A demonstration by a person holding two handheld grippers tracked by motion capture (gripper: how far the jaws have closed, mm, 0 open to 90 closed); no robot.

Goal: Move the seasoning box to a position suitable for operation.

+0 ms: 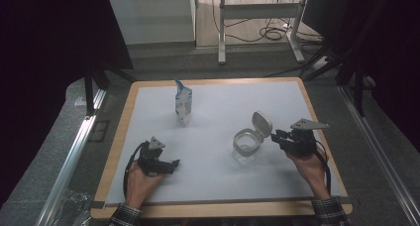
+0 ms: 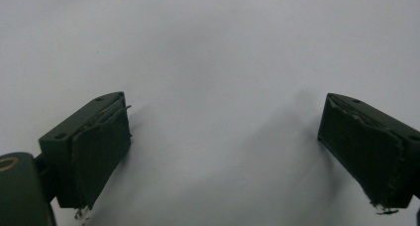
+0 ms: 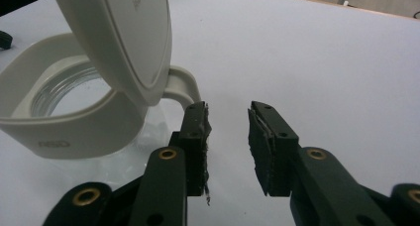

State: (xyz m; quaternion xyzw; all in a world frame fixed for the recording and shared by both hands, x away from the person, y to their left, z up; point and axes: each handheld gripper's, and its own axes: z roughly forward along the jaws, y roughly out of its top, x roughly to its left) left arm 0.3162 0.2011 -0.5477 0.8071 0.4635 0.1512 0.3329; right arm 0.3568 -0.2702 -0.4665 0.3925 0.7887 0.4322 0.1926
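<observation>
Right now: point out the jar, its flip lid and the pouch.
jar (image 1: pixel 245 145): high view, on its white collar rim.
flip lid (image 1: pixel 261 122): high view, middle of the raised lid.
pouch (image 1: pixel 183 103): high view, on its front face.

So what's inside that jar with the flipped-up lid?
Nothing that I can make out: through the open mouth of the jar you see clear glass and the white table beneath. The raised lid hides the far part of the rim.

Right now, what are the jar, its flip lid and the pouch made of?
Jar: clear, looks like glass or hard plastic; the table shows through. Flip lid and collar: cream plastic, smooth, moulded lettering. Pouch: likely printed plastic film, creased and glossy, standing upright.
</observation>
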